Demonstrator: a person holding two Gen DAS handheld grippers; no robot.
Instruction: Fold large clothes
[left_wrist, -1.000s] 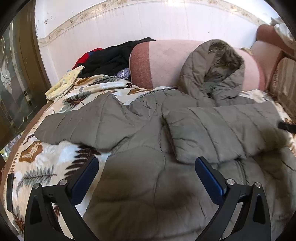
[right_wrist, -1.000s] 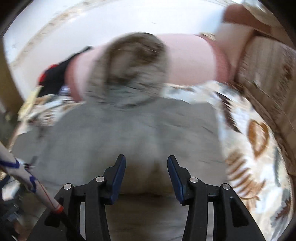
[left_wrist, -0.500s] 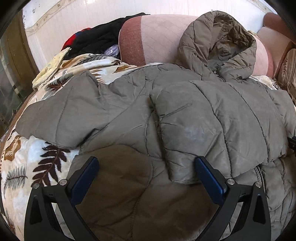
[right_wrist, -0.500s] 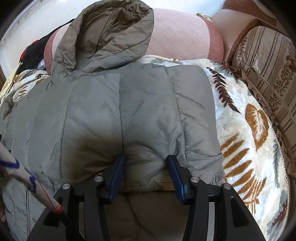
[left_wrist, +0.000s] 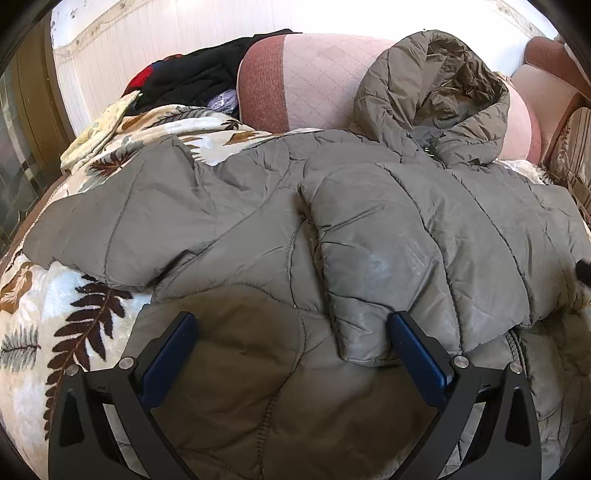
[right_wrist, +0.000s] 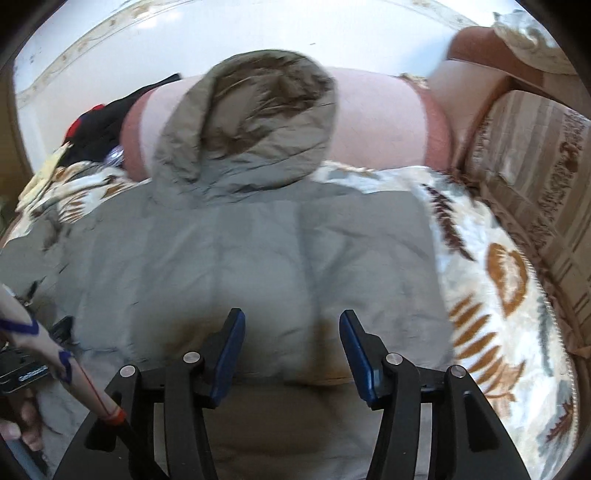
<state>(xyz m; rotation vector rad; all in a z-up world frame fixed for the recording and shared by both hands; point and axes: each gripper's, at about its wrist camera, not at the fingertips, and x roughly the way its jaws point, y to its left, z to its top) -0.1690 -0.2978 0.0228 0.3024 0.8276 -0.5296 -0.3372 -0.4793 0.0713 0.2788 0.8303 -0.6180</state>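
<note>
Both tools hang with their fingers spread and nothing between them. Left tool (left_wrist: 291, 350) hovers over the lower body of the olive quilted hooded jacket (left_wrist: 280, 229), which lies spread on a leaf-print blanket (left_wrist: 55, 332) covering the bed. Ahead and to this tool's left, the unfolded sleeve (left_wrist: 122, 229) stretches out sideways, its long axis running across the view toward the bed's left edge; the other sleeve (left_wrist: 417, 258) is already laid over the chest, its cuff just ahead of the tool's right finger. Right tool (right_wrist: 291, 343) hovers close above that folded sleeve's cuff end, with the hood (right_wrist: 251, 122) straight ahead, propped against a pink bolster (right_wrist: 380, 114).

Judging from this layout, the spread sleeve is the next part to bring in, and the left tool is clearly the nearer one. The right wrist view is motion-blurred, so seams are hard to read there. The jacket's hem falls below both views, and the spread sleeve's cuff cannot be made out clearly.
</note>
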